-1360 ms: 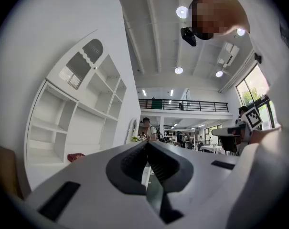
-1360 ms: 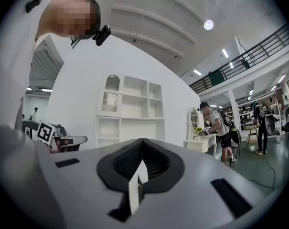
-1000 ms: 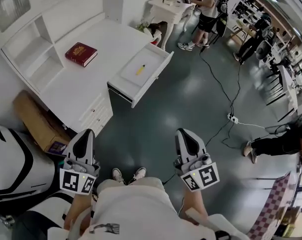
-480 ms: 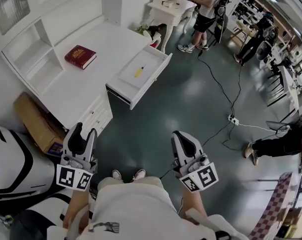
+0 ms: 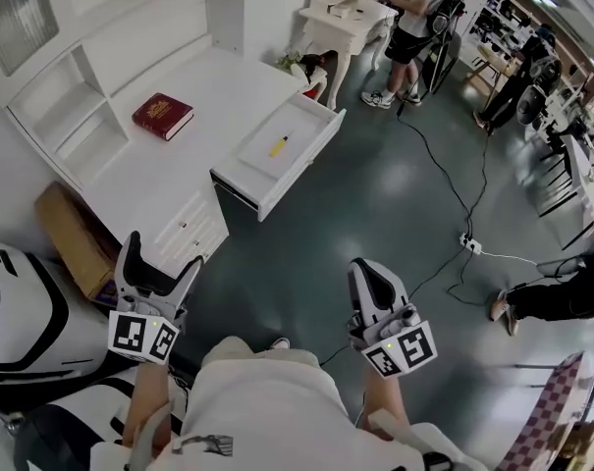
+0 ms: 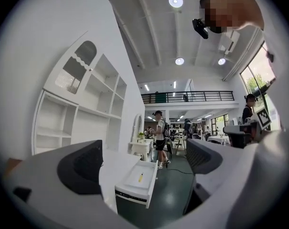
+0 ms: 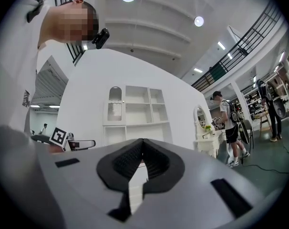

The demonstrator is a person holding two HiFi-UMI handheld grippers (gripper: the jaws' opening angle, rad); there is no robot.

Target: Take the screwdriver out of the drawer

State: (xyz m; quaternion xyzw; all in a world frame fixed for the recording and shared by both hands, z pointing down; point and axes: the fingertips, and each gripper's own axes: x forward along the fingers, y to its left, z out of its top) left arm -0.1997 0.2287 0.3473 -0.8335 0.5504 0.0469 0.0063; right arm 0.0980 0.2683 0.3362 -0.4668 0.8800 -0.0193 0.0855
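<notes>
A small yellow screwdriver (image 5: 278,145) lies in the open white drawer (image 5: 298,172) that sticks out of the desk; in the left gripper view the screwdriver (image 6: 141,177) and drawer (image 6: 133,195) show far ahead between the jaws. My left gripper (image 5: 162,255) is held low, near the person's body and well short of the drawer. Its jaws have just been opening and stand wide, with nothing between them. My right gripper (image 5: 366,270) is beside it over the floor, shut and empty. In its own view the right gripper (image 7: 142,152) shows its pads pressed together.
A red book (image 5: 160,114) lies on the white desk (image 5: 154,170), with shelves behind it. A cardboard box (image 5: 74,235) sits at the desk's left end. Cables (image 5: 444,180) and a power strip (image 5: 470,244) cross the dark floor. People stand by a small white table (image 5: 348,16).
The left gripper's jaws have gone from shut to wide open. Both grippers have shifted a little in the view; the right one stays shut.
</notes>
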